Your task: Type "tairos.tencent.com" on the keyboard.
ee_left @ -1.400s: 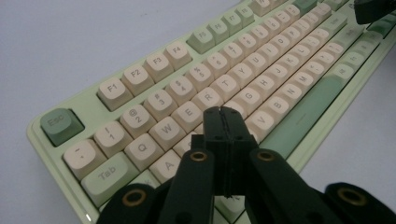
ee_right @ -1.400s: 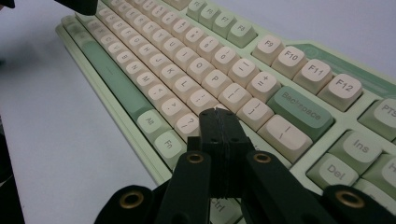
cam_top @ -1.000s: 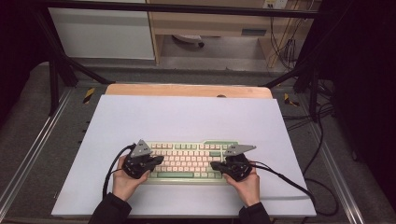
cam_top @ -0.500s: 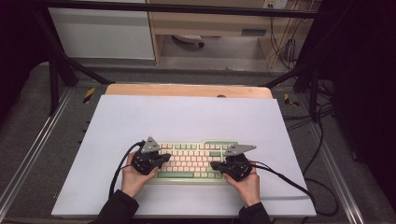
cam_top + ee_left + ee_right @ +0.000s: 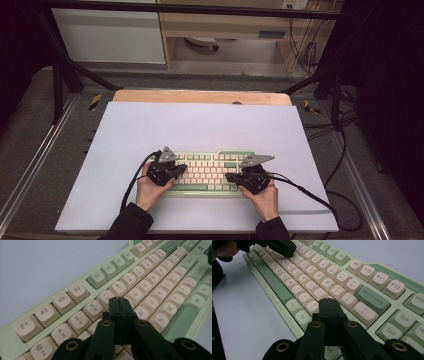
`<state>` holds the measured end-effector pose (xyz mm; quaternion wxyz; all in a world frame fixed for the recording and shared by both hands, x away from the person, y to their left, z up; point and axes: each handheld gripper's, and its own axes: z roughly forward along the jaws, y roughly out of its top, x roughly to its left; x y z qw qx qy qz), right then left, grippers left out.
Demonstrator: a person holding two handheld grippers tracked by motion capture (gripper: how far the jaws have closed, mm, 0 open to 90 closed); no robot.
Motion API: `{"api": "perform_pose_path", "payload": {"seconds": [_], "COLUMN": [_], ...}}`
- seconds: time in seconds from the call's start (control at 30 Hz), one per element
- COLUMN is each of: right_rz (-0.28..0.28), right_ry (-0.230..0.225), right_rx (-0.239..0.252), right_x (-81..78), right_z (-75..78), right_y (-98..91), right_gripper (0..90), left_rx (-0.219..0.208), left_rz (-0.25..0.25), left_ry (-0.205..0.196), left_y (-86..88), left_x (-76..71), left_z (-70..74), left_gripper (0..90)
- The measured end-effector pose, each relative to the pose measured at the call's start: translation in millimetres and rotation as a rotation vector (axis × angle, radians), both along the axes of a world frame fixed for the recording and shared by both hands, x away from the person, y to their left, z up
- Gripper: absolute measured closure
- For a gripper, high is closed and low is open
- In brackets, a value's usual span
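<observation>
high view: keyboard [image 5: 212, 170] at six o'clock looks stiff, light; we'd grip its ends, both jaws together.

A green and cream keyboard [image 5: 210, 170] was seen lying on a pale sheet [image 5: 200, 125] spread over the worktop [image 5: 200, 96]. The left gripper [image 5: 176, 170] was held over the keyboard's left end, the right gripper [image 5: 234, 177] over its right end, each in a hand entering from below. Jaws were pointed inward, toward each other. A black cable [image 5: 305, 191] was trailed from the right gripper across the sheet.
</observation>
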<state>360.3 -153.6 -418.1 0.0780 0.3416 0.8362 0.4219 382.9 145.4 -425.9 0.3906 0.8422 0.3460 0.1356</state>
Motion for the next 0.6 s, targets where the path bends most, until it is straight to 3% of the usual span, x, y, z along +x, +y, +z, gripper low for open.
{"api": "perform_pose_path", "payload": {"seconds": [0.3,0.6], "right_rz": [0.003,0.002], "right_ry": [0.000,-0.001], "right_rx": [0.001,0.004], "right_x": [0.0,-0.6], "right_z": [0.4,0.6], "right_y": [-0.2,-0.3], "right_gripper": [90.0,90.0], "left_rx": [0.003,-0.002], "left_rz": [-0.005,-0.016], "left_ry": [0.001,-0.008], "left_y": [0.9,6.2], "left_x": [0.1,-9.2], "left_z": [-3.0,1.3], "left_gripper": [90.0,90.0]}}
